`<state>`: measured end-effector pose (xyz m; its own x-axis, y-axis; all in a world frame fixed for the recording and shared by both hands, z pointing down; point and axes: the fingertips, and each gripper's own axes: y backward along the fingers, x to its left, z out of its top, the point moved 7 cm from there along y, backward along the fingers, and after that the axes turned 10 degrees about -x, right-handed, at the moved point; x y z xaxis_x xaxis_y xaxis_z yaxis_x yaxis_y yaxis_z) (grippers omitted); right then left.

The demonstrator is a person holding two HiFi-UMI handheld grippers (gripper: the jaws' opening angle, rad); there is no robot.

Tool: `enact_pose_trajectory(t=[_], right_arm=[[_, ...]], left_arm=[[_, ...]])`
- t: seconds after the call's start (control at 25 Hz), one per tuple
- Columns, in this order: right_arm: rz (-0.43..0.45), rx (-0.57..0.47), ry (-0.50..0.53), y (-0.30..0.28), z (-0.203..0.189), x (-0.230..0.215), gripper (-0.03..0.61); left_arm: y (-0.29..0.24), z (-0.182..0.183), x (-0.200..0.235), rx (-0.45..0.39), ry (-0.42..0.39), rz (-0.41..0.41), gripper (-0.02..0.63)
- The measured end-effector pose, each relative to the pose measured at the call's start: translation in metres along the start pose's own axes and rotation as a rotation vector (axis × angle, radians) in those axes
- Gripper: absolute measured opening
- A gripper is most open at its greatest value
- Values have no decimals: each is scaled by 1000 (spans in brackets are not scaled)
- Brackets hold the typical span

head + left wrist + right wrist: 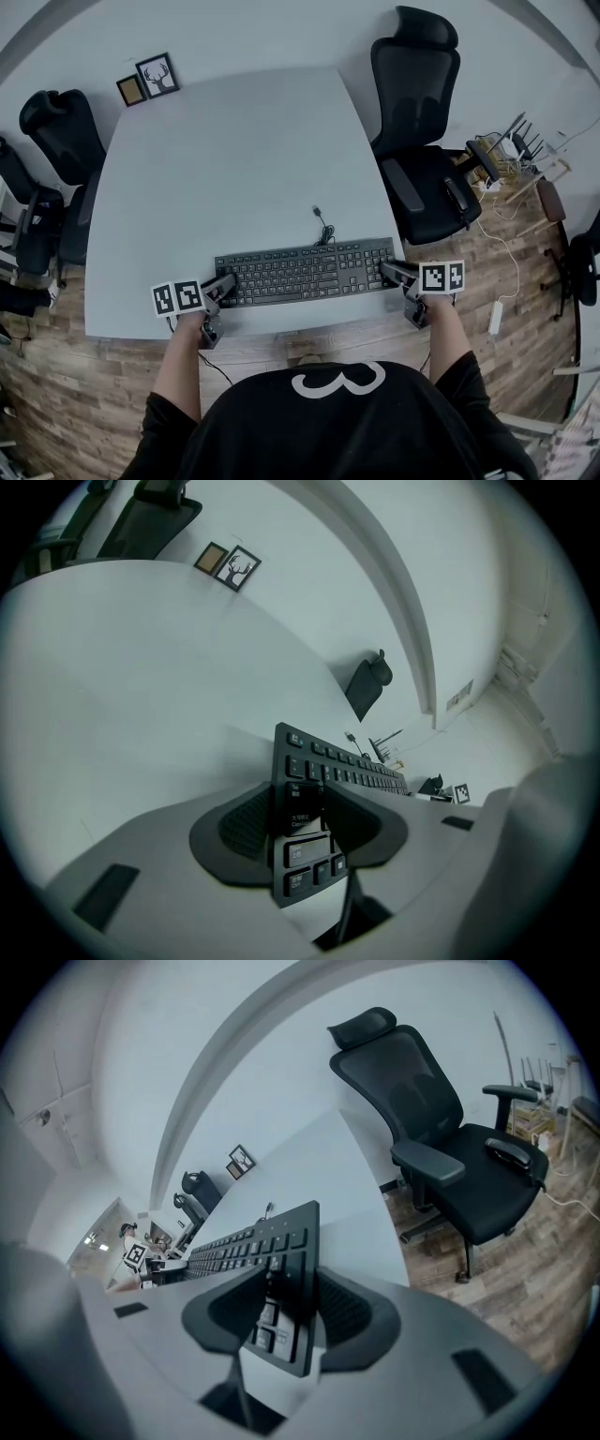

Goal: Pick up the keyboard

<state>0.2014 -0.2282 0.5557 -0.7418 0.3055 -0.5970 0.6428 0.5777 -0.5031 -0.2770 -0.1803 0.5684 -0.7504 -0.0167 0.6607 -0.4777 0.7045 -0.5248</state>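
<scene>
A black keyboard (pixel 305 272) lies lengthwise near the front edge of the grey table (pixel 234 159), and its cable (pixel 323 225) trails away from me. My left gripper (pixel 225 286) is at the keyboard's left end. In the left gripper view the jaws (pixel 305 822) are closed over that end of the keyboard (pixel 337 761), one pad on the keys and one under it. My right gripper (pixel 389 272) is at the right end. In the right gripper view its jaws (pixel 291 1312) clamp the right end of the keyboard (pixel 253 1241) the same way. I cannot tell whether the keyboard is off the table.
A black office chair (pixel 422 141) stands at the table's right side and another chair (pixel 56 141) at its left. Two small picture frames (pixel 157 75) lean at the far left corner. Cables and a power strip (pixel 497 314) lie on the wooden floor at the right.
</scene>
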Motion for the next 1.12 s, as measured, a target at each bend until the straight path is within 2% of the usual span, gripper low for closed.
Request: enact_pose_trajectory(t=[0.28,0.52,0.84,1.12], right_arm=[[25,-129,69,15,37,39,167],[72,-245,176,39,66,79,167],[142,-398,280,90,136,136,164],[202,-524,362,125,148,167,163]], left_arm=[[24,31,-18,-113,-16,-50,173],[56,56,-42,-241,-67,-114,173],[104,114,-110,-412,-156,-181,173],[139,119,-138,-529,-217,-238,173]])
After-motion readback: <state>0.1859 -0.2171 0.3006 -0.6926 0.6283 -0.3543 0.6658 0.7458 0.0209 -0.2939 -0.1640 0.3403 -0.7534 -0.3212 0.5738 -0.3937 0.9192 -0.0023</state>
